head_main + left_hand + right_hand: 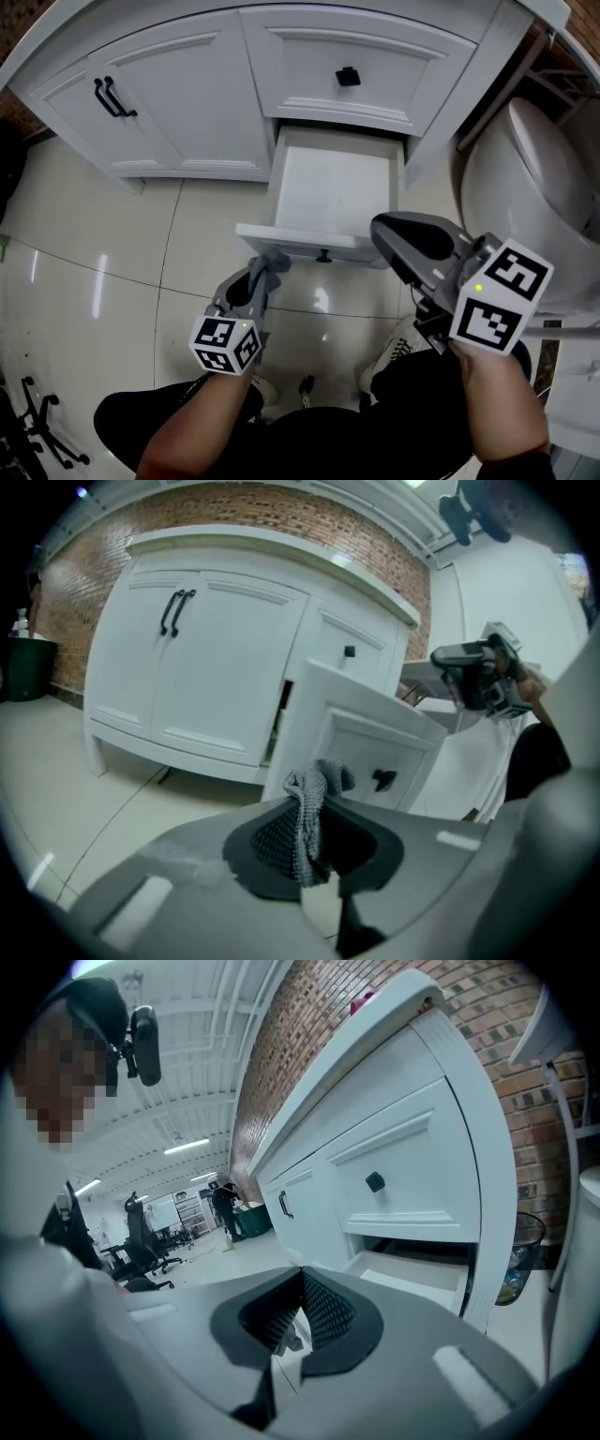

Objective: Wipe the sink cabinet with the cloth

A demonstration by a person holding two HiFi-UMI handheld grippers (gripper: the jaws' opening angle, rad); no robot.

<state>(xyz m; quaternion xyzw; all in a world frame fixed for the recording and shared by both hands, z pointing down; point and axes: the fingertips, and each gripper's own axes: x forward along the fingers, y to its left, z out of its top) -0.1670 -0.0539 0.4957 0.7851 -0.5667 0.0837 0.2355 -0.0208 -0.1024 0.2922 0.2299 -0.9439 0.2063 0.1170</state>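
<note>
Left gripper fingers clamped on the grey cloth, which is bunched at left end of the pulled-out drawer front on the white sink cabinet; contact unclear. Right gripper fingers pressed together, holding nothing, over the drawer's right front corner. Toilet crowding right side.

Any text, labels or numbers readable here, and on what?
None readable.
Left cube and right cube: square marker patterns only, no letters.
Cabinet and open drawer: plain white, unlabelled.
Board far off in the right gripper view: too small to read.
</note>
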